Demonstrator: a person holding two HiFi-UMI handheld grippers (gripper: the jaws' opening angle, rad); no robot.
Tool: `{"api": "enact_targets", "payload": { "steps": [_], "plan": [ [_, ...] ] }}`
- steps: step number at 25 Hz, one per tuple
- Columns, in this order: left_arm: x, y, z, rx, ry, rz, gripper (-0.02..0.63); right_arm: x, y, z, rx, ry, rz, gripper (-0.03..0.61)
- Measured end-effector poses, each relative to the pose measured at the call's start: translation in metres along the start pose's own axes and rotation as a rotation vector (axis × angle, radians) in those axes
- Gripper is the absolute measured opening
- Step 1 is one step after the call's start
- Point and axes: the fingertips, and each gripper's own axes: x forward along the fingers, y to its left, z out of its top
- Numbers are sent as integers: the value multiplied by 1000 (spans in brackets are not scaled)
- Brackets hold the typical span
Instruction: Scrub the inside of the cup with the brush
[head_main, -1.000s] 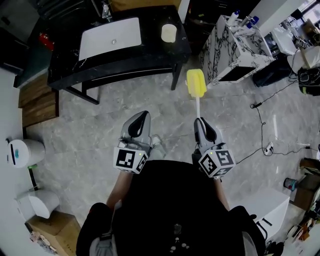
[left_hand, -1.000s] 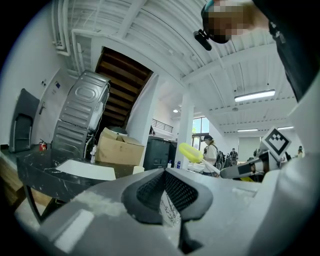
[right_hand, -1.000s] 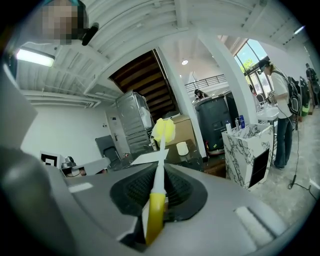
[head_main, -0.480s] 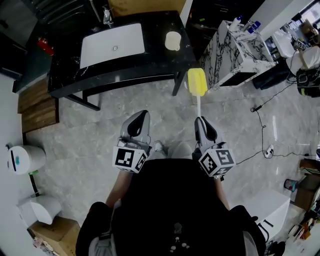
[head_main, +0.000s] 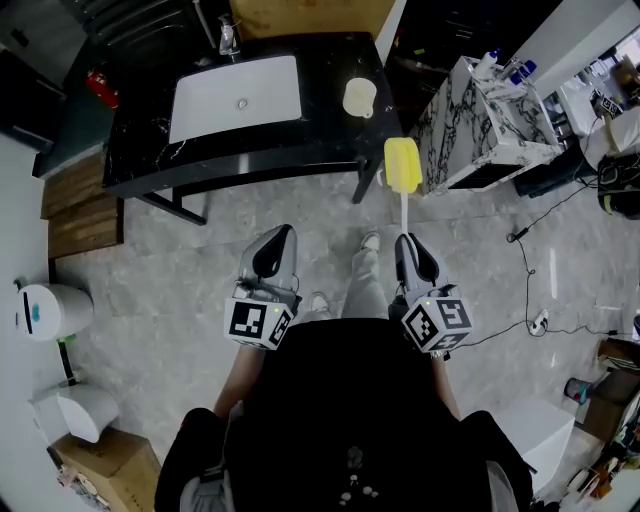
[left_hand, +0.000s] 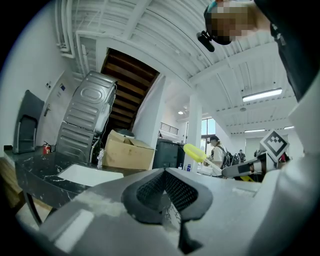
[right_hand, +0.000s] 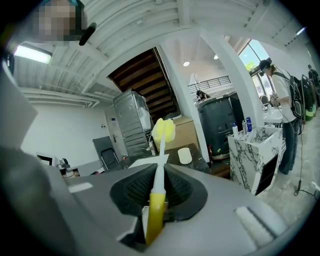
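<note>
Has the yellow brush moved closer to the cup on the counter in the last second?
Yes. The brush, held in the right gripper, has moved toward the cup on the black counter; the gap between them is smaller.

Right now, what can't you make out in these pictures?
Cup interior: too small in the head view; right gripper view shows only its side.
Brush handle's gripped end: covered by the right gripper in the head view.
Sink bowl: edge-on behind the left gripper in its view.

Black top (head_main: 340, 400), grey trousers (head_main: 362, 290)
</note>
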Motion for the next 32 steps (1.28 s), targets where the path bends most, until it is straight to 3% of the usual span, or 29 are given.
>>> {"api": "enact_targets", "payload": {
  "steps": [16,32],
  "plan": [
    [117,17,4,-7,19,57,2,105,-68,48,-7,56,73,41],
    [246,18,7,-17,24,181,2,216,-146,106,-42,125,233,41]
  ]
}}
